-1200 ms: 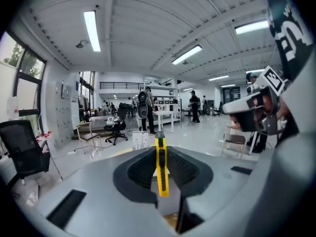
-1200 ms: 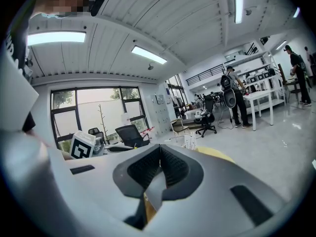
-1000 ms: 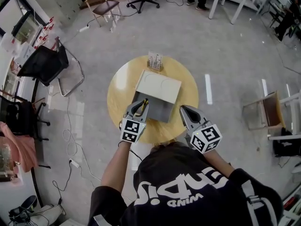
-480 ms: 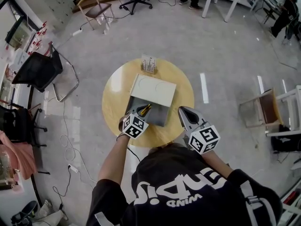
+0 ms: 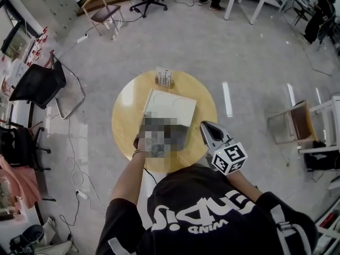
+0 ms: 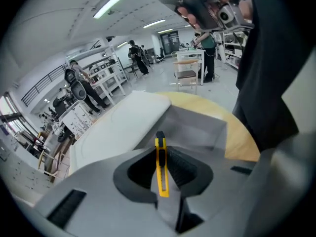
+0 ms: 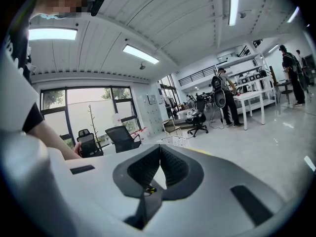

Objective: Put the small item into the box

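A yellow utility knife (image 6: 161, 168) with a black tip stands pinched between the pads of my left gripper (image 6: 160, 149). It hangs over the open grey box (image 6: 200, 128), whose white lid (image 6: 121, 130) lies folded back to the left. In the head view the lid (image 5: 171, 106) shows on the round table, while a blurred patch covers the left gripper and most of the box. My right gripper (image 5: 206, 127) hovers at the table's near right edge, beside the box, jaws (image 7: 160, 158) pressed together with nothing in them.
The round wooden table (image 5: 125, 122) carries a small rack (image 5: 164, 77) at its far edge. A black chair (image 5: 37, 81) stands to the left and a wooden chair (image 5: 291, 122) to the right. The person's dark shirt (image 6: 269, 73) fills the left gripper view's right side.
My left gripper has carried the knife forward from the box's near-left edge to over the open box. The right gripper has hardly moved.
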`<state>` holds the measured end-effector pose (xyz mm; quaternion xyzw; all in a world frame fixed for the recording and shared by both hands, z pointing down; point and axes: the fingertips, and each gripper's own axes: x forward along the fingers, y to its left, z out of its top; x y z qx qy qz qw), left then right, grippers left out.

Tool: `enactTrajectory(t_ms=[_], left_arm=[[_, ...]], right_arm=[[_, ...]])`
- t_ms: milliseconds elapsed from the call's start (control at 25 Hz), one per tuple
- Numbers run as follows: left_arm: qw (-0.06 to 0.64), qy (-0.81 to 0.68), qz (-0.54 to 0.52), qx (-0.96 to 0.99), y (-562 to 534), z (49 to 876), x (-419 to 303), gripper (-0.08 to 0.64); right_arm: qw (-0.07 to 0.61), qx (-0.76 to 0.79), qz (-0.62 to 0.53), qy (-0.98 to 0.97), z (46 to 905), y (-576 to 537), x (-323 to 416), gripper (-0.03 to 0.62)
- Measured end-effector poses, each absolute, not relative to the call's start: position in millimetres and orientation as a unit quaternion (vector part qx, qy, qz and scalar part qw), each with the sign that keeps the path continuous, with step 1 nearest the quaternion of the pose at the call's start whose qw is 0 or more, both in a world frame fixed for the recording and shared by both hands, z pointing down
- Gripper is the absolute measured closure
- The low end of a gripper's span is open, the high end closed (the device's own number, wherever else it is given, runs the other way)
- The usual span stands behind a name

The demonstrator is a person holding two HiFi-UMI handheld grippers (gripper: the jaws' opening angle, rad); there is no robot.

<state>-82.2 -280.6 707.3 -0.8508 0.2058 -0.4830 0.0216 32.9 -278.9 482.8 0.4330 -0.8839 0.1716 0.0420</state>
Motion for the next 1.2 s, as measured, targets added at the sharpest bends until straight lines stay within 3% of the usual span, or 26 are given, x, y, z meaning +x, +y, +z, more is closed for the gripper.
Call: enactTrajectory(t_ms=[1200], left_arm=[[-0.002,0.120,-0.541,-0.833,-281.3,754.0,-72.3,0.486]], right_arm=[[0.048,0.464,0.181,-0.866,491.5,-295.9,46.6,0.589]])
